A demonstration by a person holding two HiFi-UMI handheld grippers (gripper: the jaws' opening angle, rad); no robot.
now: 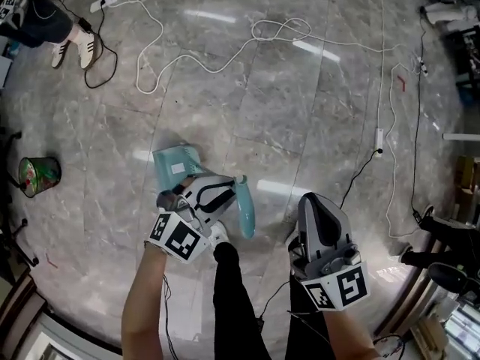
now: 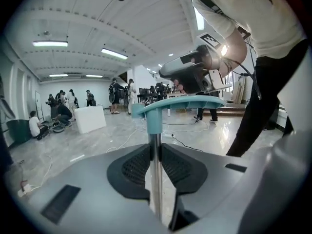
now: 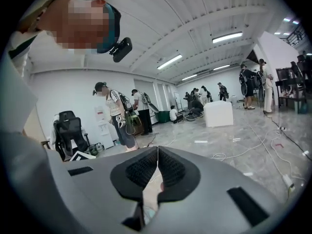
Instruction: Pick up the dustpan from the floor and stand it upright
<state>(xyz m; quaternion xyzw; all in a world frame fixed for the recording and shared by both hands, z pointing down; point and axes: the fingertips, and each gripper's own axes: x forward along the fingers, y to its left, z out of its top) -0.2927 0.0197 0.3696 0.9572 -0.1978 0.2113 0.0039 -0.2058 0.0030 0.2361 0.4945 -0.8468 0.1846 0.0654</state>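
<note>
The teal dustpan [image 1: 176, 165] is seen from above in the head view, its pan low by the floor. Its long handle rises toward me and ends in a teal grip [image 1: 246, 212]. My left gripper [image 1: 225, 192] is shut on the handle's metal pole. In the left gripper view the pole [image 2: 155, 179] runs straight up between the pads [image 2: 134, 165], with the teal grip [image 2: 178, 104] above. My right gripper [image 1: 315, 201] hangs to the right, away from the dustpan. It is shut, its pads [image 3: 141, 169] meeting with nothing held.
White cables [image 1: 225, 51] loop across the grey marble floor, with a power strip [image 1: 379, 137] at right. A green bin [image 1: 37, 175] stands at left, chair bases [image 1: 439, 246] at right. A person's shoes [image 1: 75, 49] show top left. My own legs [image 1: 232, 291] are below.
</note>
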